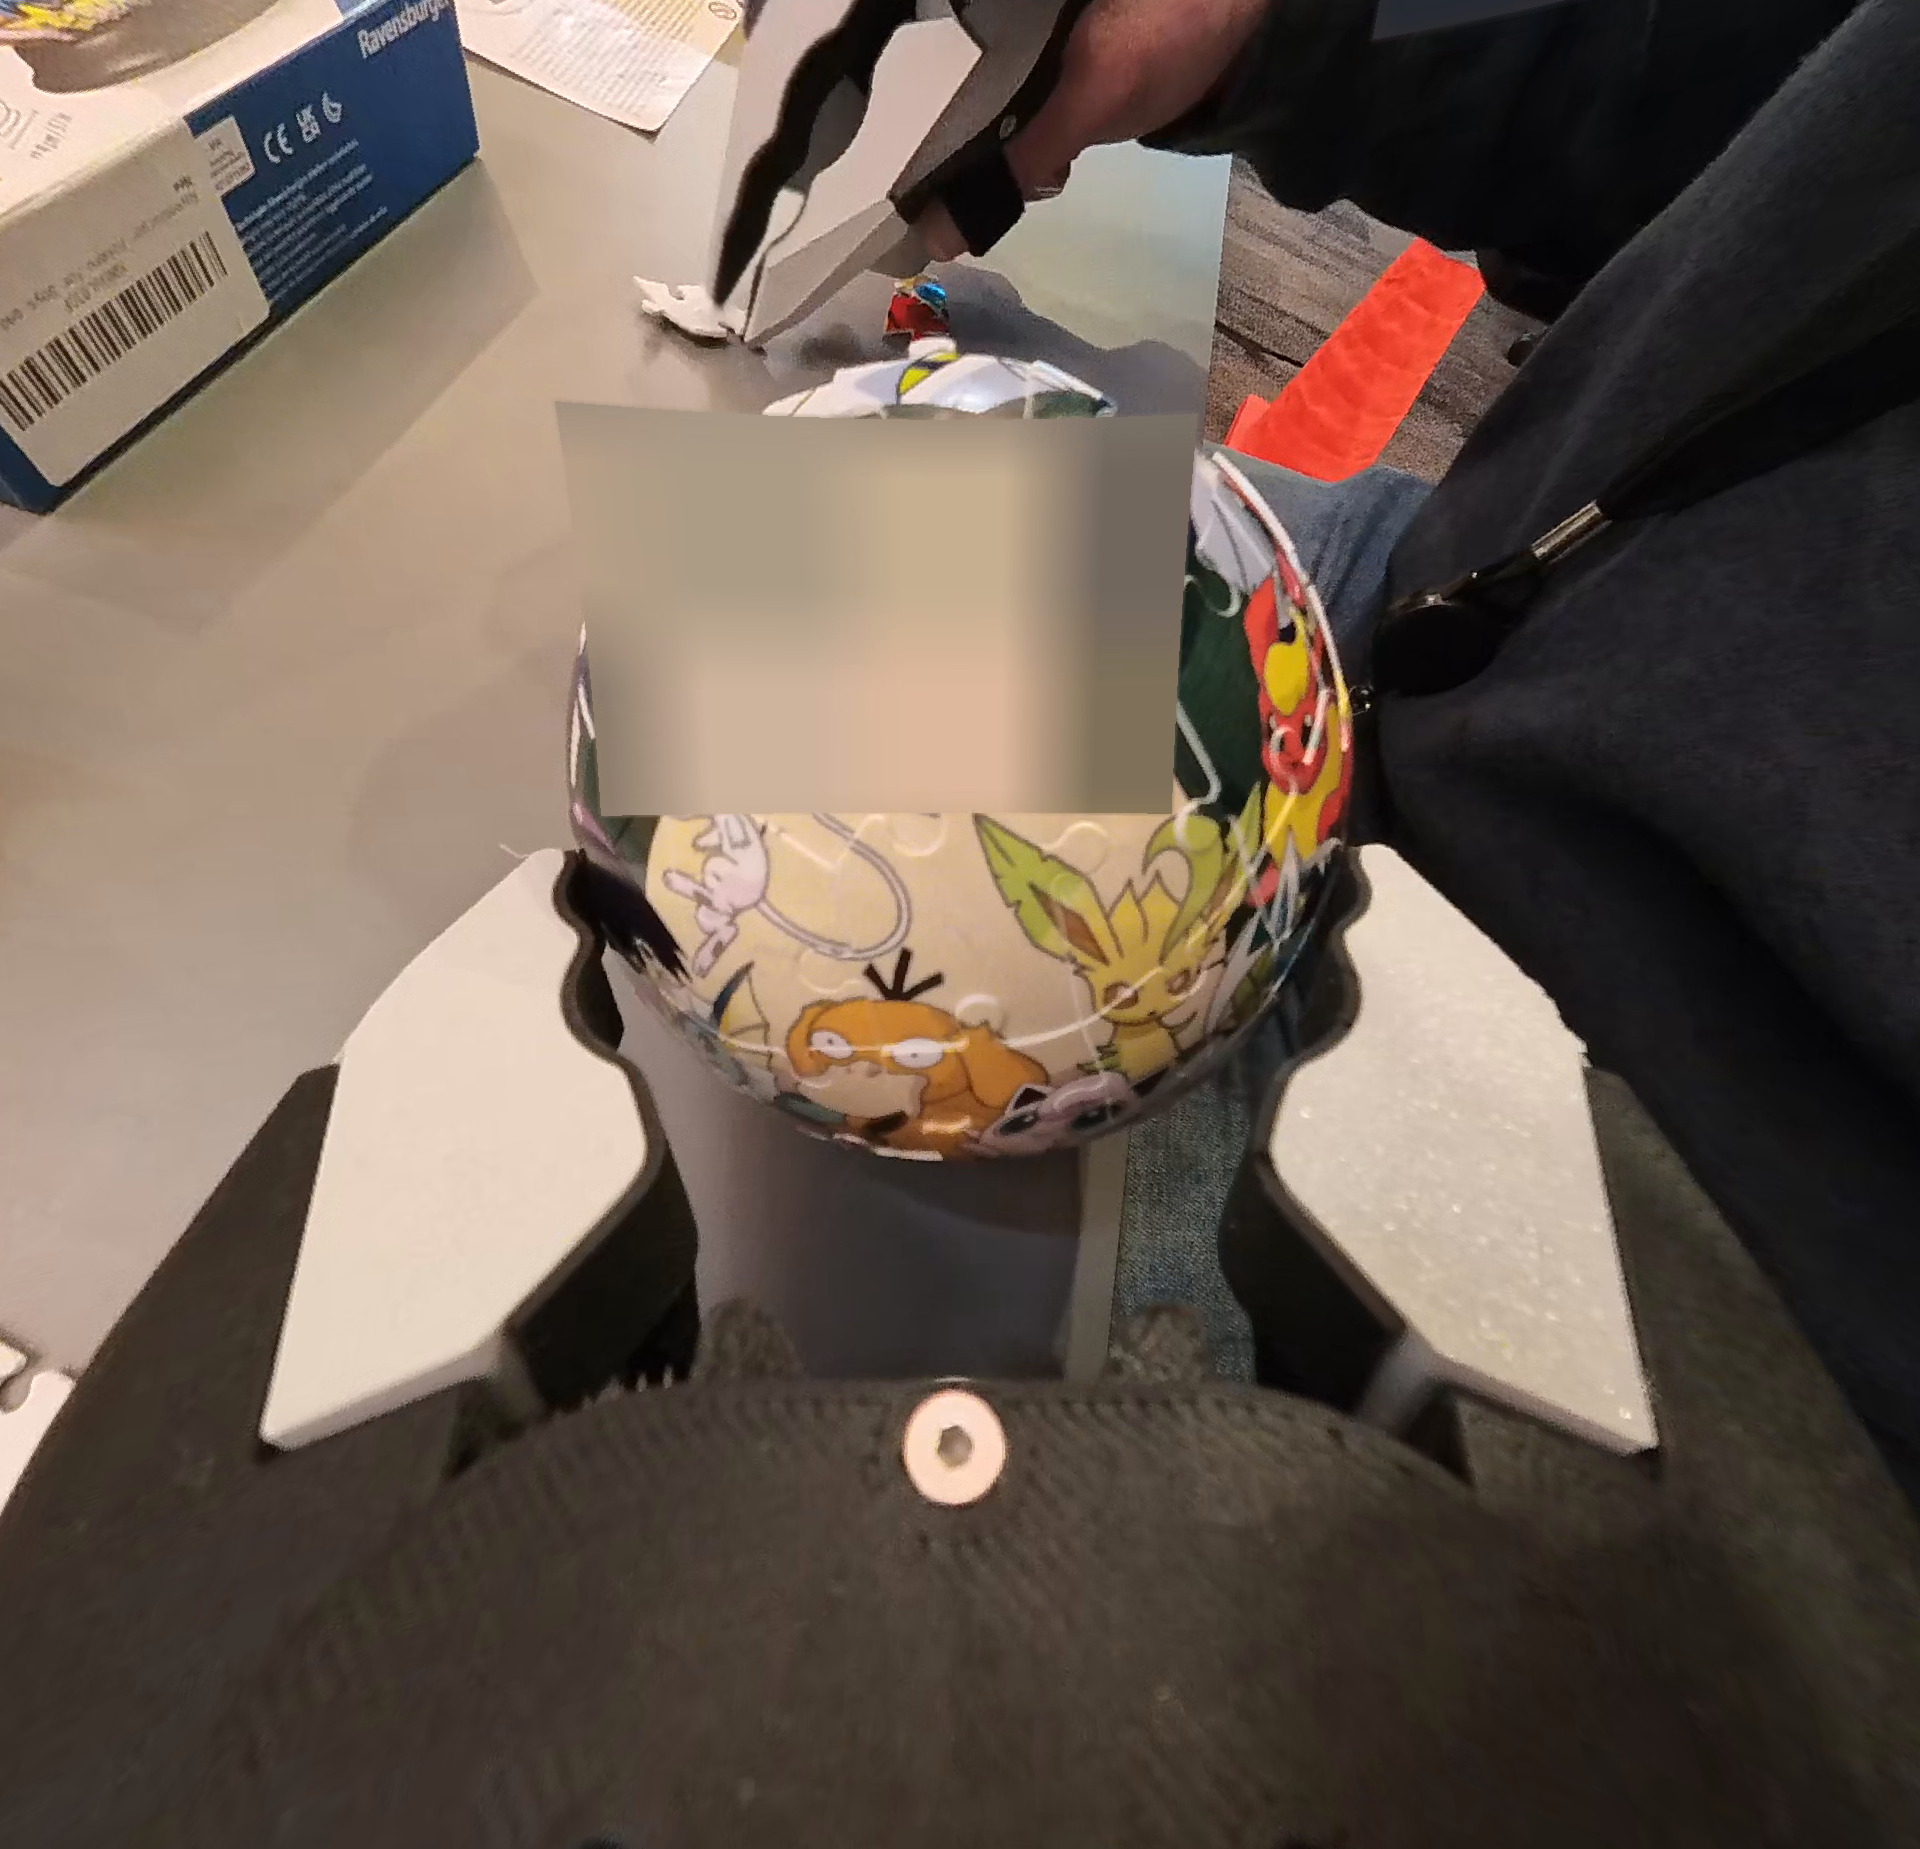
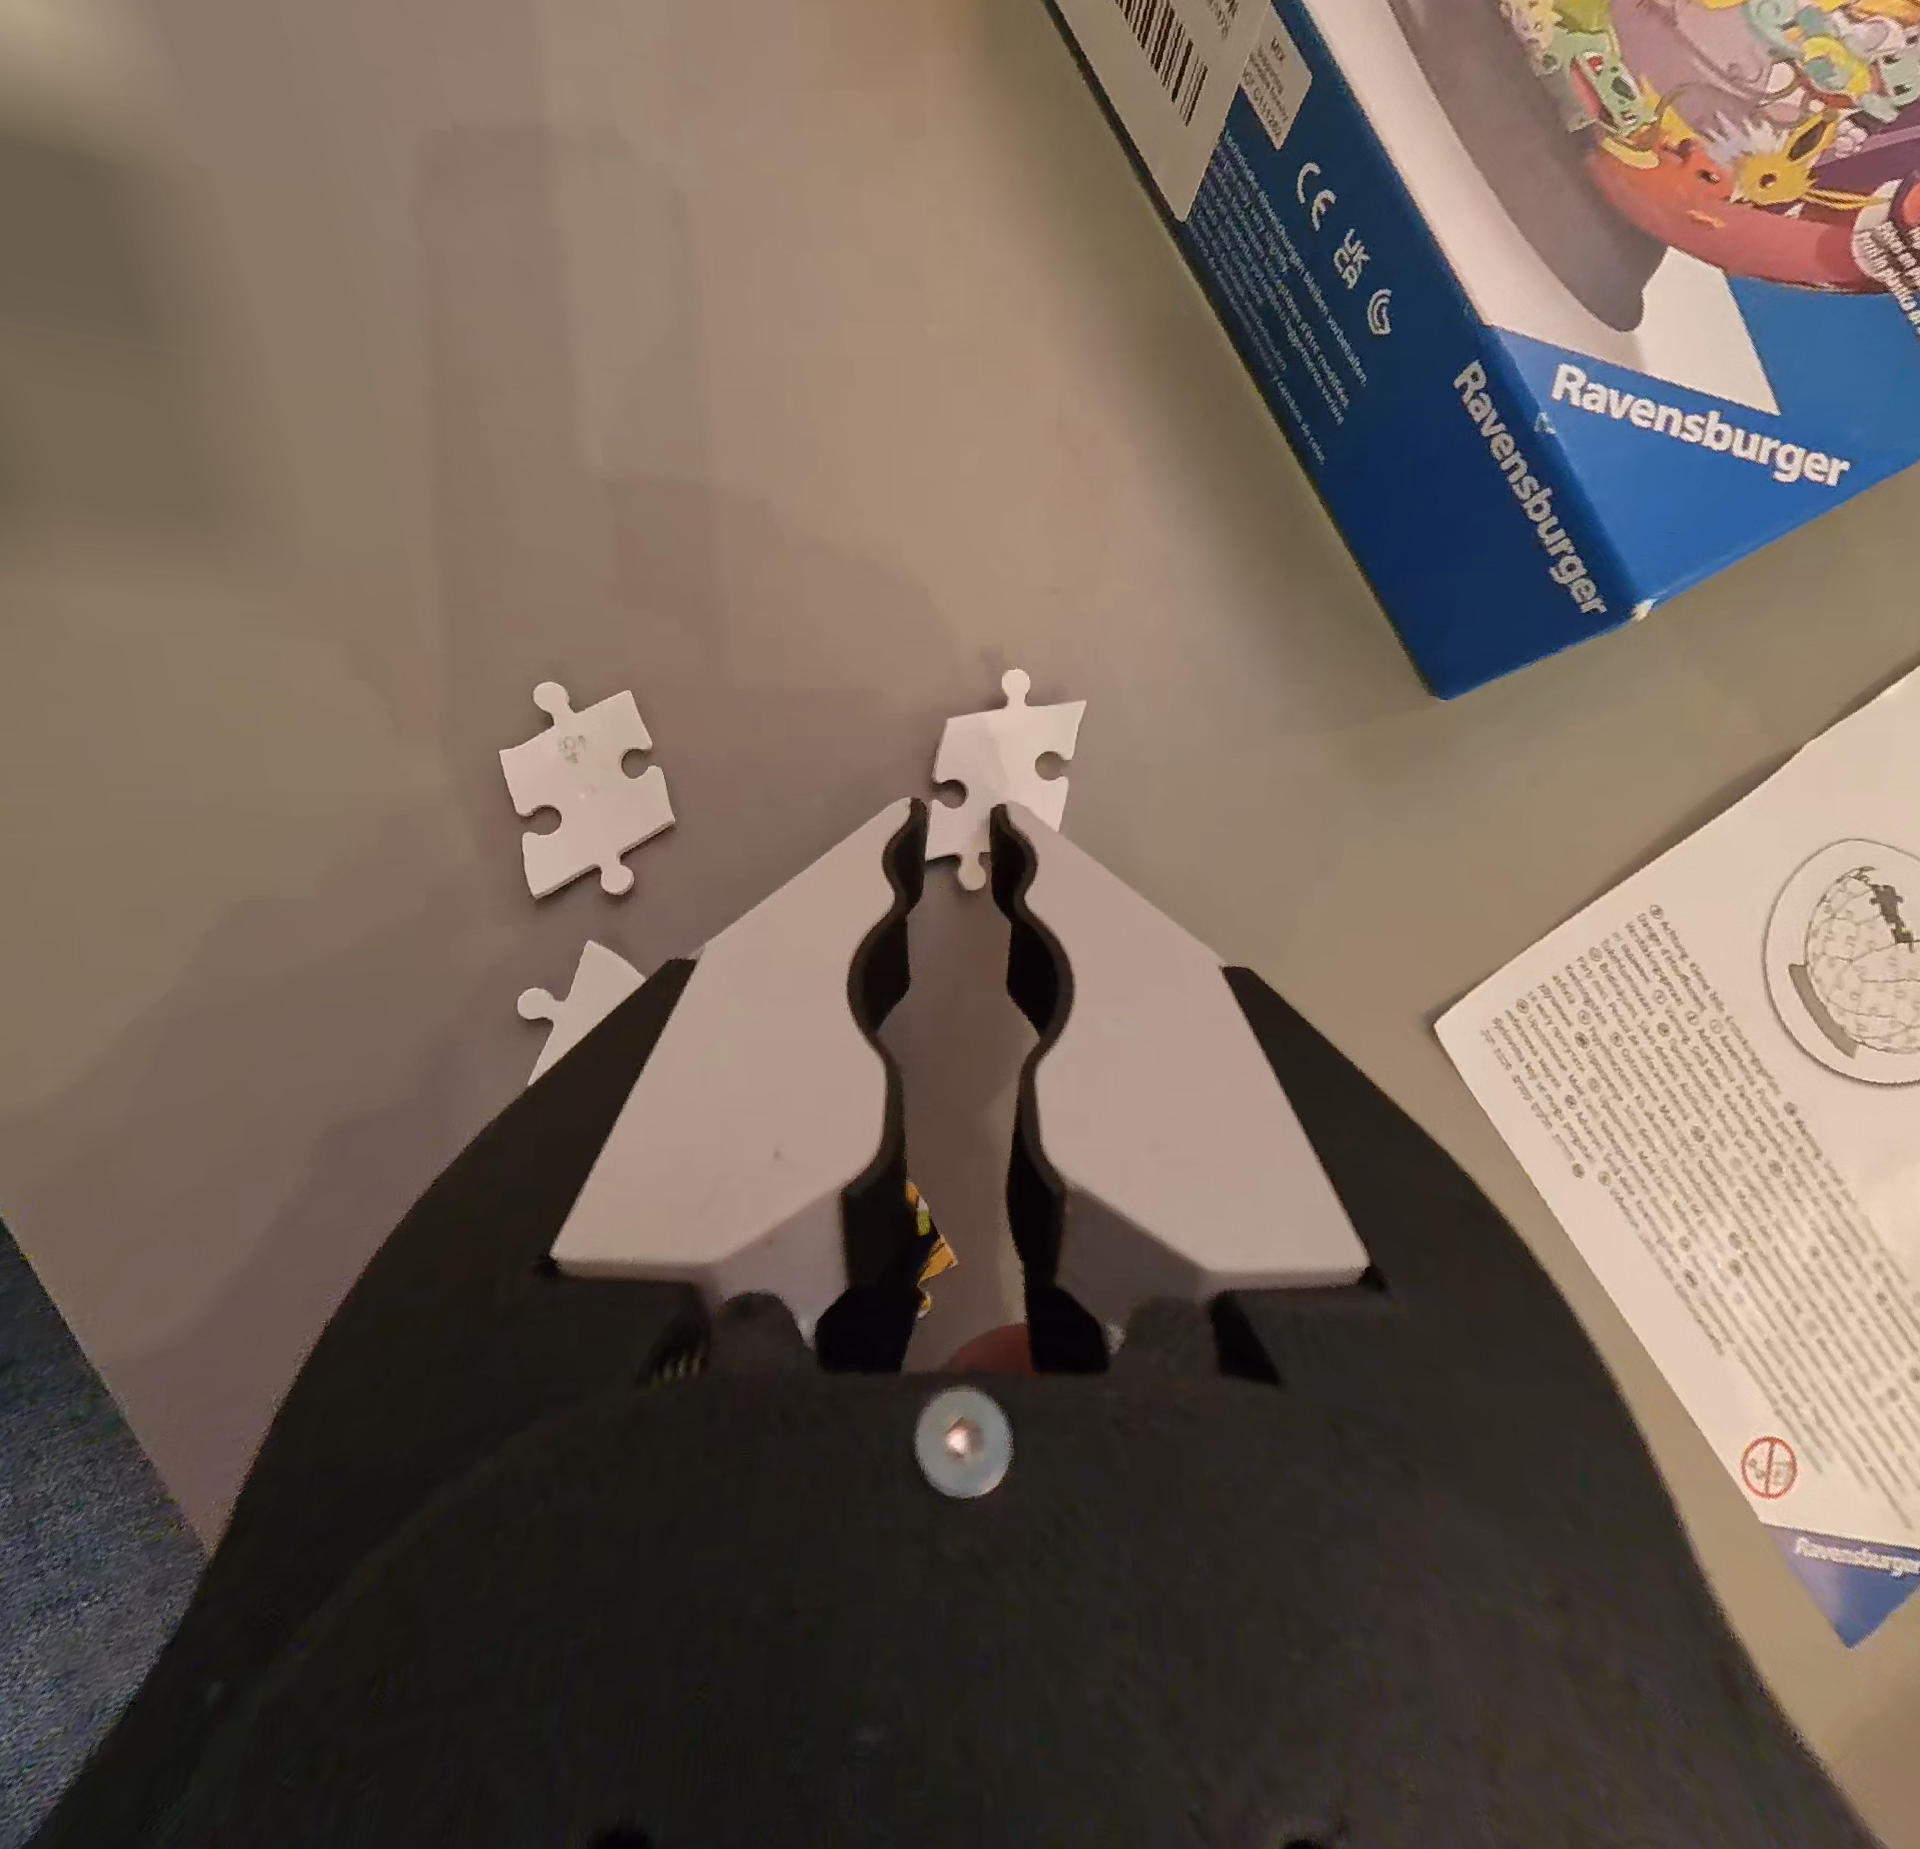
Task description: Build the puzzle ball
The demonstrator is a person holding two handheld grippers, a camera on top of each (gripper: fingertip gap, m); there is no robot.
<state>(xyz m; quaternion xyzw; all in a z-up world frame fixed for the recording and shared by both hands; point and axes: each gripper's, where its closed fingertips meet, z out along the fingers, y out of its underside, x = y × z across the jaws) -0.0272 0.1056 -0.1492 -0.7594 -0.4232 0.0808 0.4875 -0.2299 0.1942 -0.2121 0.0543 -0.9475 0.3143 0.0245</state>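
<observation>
Left wrist view has the left gripper (image 1: 956, 926) lying low and level, its jaws spread wide and clamped against the two sides of the puzzle ball (image 1: 935, 978), which sits squarely between the fingertips; a blurred patch covers the ball's upper part. Beyond the ball, the right gripper (image 1: 740, 308) comes down steeply from above in a person's hand (image 1: 1132, 64), tips at the grey table (image 1: 312, 656) on a white puzzle piece (image 1: 681, 308). A coloured piece (image 1: 920, 308) lies just beside those tips. Far off to the left of the jaws sits the blue puzzle box (image 1: 208, 168), with a sheet of instructions (image 1: 623, 23) behind it; whether the box holds anything cannot be told.

Right wrist view looks almost straight down. Its jaws are nearly together, a narrow gap between them, with the lower edge of a face-down white piece (image 2: 1003, 776) lying in that gap; whether they actually pinch it I cannot tell. Only this view shows a second white piece (image 2: 587, 791) well to the left of the tips, and a third (image 2: 577, 1004) half hidden under the left finger. The box (image 2: 1507, 293) lies ahead to the right, the instruction leaflet (image 2: 1714, 1124) on the right.
</observation>
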